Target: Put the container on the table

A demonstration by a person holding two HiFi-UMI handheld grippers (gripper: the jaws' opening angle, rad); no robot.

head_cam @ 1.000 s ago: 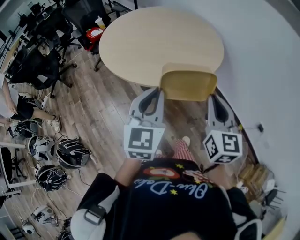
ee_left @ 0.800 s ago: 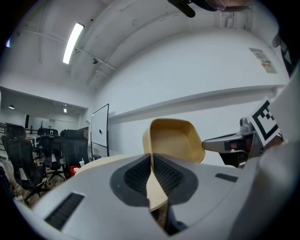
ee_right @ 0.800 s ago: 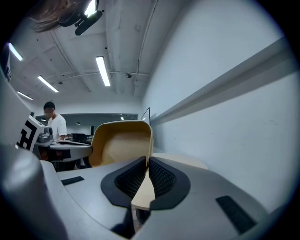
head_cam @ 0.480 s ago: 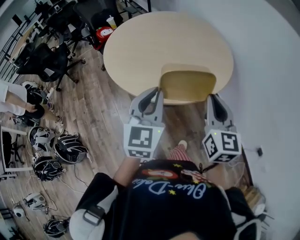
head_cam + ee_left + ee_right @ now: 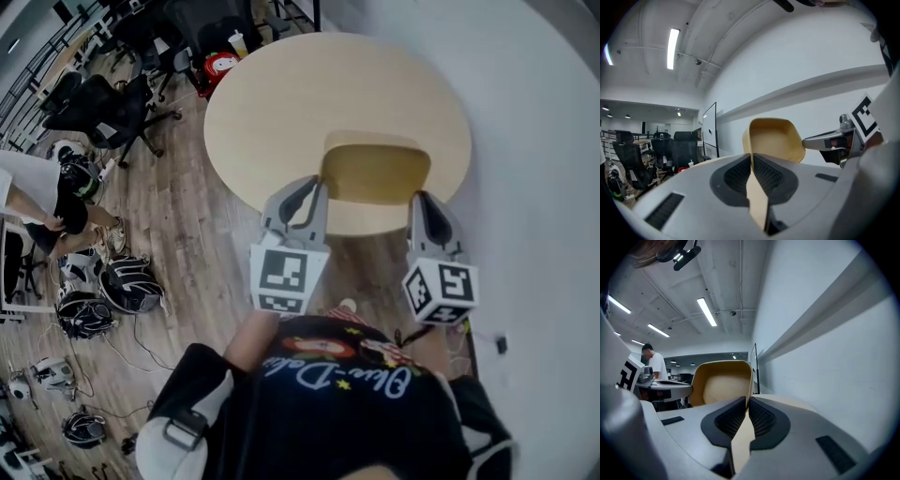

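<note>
Your left gripper [image 5: 314, 190] is clamped on the left rim of the container [image 5: 375, 169]; its own view shows both ribbed pads pressed onto the thin tan wall. Your right gripper [image 5: 424, 200] is likewise clenched on the opposite rim, the wall pinched between its pads. The container is a tan, open-topped tub, carried between the two grippers with its opening turned toward you. In the head view it overlaps the near edge of the round wooden table [image 5: 309, 94]; whether it touches the tabletop cannot be told. Each gripper carries a cube [image 5: 286, 278] printed with black-and-white square markers, which hold patterns only, not letters. Script lettering runs across your black shirt [image 5: 342, 375] among stars; it appears upside down and cannot be read with confidence. Beyond the table stand black office chairs [image 5: 103, 103] and a red object [image 5: 220, 64] beside a cup [image 5: 239, 42]. Helmets [image 5: 127, 286] lie on the wooden floor [image 5: 202, 216] at left, near a person [image 5: 37, 192] in white.
</note>
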